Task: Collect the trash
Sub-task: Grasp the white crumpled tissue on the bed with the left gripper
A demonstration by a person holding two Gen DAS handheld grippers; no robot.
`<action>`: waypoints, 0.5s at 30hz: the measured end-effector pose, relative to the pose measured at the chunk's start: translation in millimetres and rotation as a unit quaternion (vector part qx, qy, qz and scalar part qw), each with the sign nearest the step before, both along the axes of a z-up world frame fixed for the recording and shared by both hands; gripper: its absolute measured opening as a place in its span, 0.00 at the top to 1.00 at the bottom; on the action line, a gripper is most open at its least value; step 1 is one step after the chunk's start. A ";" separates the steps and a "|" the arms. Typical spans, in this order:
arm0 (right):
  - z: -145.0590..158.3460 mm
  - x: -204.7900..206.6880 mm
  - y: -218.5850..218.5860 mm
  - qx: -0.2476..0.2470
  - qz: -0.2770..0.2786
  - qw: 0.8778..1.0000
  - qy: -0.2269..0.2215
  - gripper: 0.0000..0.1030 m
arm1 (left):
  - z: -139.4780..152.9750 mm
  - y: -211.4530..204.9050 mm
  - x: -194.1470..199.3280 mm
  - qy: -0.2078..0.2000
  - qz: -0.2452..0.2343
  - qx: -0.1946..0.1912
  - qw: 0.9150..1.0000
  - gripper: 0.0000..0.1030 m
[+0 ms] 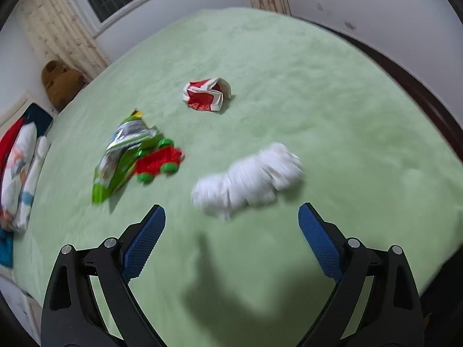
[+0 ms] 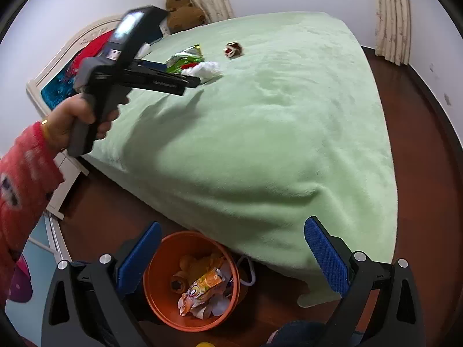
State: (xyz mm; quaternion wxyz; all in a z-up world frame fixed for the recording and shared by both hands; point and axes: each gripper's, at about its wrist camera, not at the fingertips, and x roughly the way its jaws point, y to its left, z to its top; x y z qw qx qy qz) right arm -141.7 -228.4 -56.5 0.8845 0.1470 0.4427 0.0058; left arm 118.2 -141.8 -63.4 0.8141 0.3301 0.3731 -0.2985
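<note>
Your left tongs [image 1: 231, 217]: spread wide, empty, above the green bed [image 1: 318, 92] | just ahead: one white tissue wad [image 1: 249, 179] | ahead-left: one green snack bag [image 1: 121, 156] touching one red wrapper [image 1: 159, 162] | farther ahead: one red-white wrapper [image 1: 207, 94] | your right tongs [image 2: 233, 234]: spread wide, empty, over one orange bin [image 2: 153, 292] holding wrappers | writing unreadable.

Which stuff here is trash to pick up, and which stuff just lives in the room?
Part of the job:
white crumpled tissue
green snack bag
red wrapper with green ends
red and white wrapper
orange bin, already holding trash
left gripper, open

Just lying about:
brown teddy bear
pillows
curtains
</note>
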 end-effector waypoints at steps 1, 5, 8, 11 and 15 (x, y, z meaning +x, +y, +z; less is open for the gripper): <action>-0.1 0.6 -2.1 0.002 -0.001 1.000 0.000 0.06 | -5.5 -6.3 10.7 0.003 -0.001 0.008 1.000 0.12; -3.3 6.1 -12.7 0.012 -0.012 1.000 0.003 0.06 | -18.0 -24.7 32.8 0.008 -0.013 0.012 1.000 0.17; -7.2 11.4 -16.7 0.014 -0.015 1.000 0.009 0.06 | -17.4 -25.3 34.7 0.039 -0.018 -0.011 0.999 0.50; -8.8 15.4 -21.7 0.025 -0.021 0.999 0.010 0.06 | -16.6 -20.4 27.9 0.028 -0.013 -0.023 0.999 0.55; -4.4 17.2 -25.7 0.027 -0.026 0.999 0.002 0.06 | -4.5 2.0 20.2 0.046 0.024 -0.091 0.994 0.58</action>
